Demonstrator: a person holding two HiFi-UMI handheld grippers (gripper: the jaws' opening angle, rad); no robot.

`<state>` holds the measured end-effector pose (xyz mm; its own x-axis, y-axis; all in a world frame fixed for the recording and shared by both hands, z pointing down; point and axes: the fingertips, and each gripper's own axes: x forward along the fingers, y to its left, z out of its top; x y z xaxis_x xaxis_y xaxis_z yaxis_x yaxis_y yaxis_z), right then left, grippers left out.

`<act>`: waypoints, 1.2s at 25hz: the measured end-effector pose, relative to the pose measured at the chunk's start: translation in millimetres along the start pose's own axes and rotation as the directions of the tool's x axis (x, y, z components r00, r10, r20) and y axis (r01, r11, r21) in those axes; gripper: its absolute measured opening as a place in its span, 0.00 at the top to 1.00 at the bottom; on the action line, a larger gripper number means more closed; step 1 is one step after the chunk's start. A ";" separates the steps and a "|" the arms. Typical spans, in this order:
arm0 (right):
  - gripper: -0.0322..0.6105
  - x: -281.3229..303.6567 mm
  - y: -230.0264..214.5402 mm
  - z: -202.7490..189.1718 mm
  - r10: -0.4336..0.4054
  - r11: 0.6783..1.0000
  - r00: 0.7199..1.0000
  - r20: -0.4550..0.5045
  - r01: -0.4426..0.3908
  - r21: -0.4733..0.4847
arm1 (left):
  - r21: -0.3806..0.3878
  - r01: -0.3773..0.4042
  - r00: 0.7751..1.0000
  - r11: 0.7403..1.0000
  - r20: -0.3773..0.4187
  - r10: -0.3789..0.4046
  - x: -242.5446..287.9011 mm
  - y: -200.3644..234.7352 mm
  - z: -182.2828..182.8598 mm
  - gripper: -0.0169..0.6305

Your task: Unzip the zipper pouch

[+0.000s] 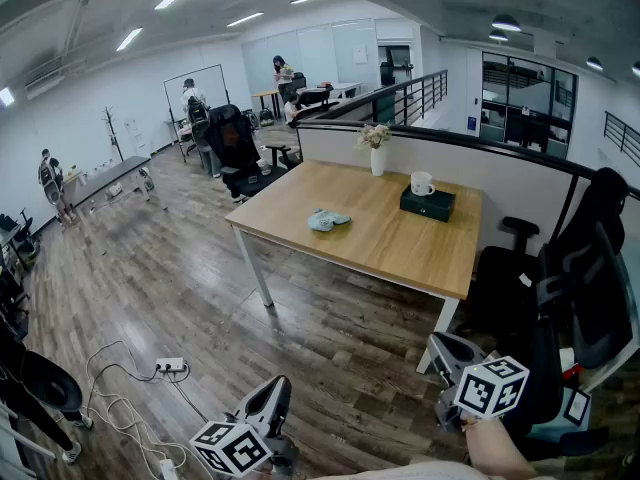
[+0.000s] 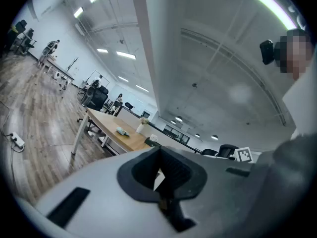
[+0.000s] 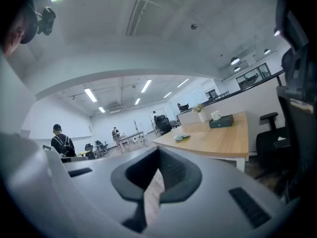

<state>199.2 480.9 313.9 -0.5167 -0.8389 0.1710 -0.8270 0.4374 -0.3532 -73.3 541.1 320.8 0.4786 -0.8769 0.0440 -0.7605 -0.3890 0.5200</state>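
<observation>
A small light-blue fabric zipper pouch point(image 1: 328, 220) lies flat on a rectangular light wooden desk point(image 1: 380, 243) with white legs. It sits near the desk's left edge, well apart from both tools. Further right on the desk, a white vase of pale flowers point(image 1: 377, 154) stands by the far edge, and a white mug point(image 1: 422, 183) sits on a dark green box point(image 1: 428, 205). The left tool point(image 1: 270, 400) and the right tool point(image 1: 447, 353) are held low in the near foreground above the wood-plank floor point(image 1: 200, 288), each carrying its cube of square markers. The left tool's 2 jaws are pressed together with nothing between them, and the pouch shows far beyond them on the desk. The right tool's jaws are likewise pressed together and empty. Black office chairs point(image 1: 590, 268) stand to the right of the desk. A white power strip point(image 1: 170, 366) with cables lies on the floor at the near left.
</observation>
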 end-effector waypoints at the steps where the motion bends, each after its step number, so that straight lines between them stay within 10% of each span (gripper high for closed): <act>1: 0.95 3.8 0.0 0.7 -0.001 1.000 1.000 0.001 0.001 -0.002 | 0.001 0.005 1.000 1.000 0.003 -0.005 2.0 2.2 3.4 0.97; 21: 0.95 81.2 -9.2 -75.8 -0.074 0.990 0.994 -0.080 0.083 0.111 | -0.067 -0.056 0.990 0.996 -0.130 0.047 32.7 106.6 -31.3 0.97; 30: 0.95 189.2 -66.9 -53.9 -0.045 0.993 0.987 -0.152 0.061 0.102 | -0.043 -0.046 0.998 0.998 -0.052 0.044 127.6 140.1 3.9 0.97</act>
<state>144.9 310.3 419.5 -0.5065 -0.7990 0.3243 -0.8302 0.3502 -0.4338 -120.5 373.5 395.9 0.4668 -0.8773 0.1114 -0.7621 -0.3352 0.5539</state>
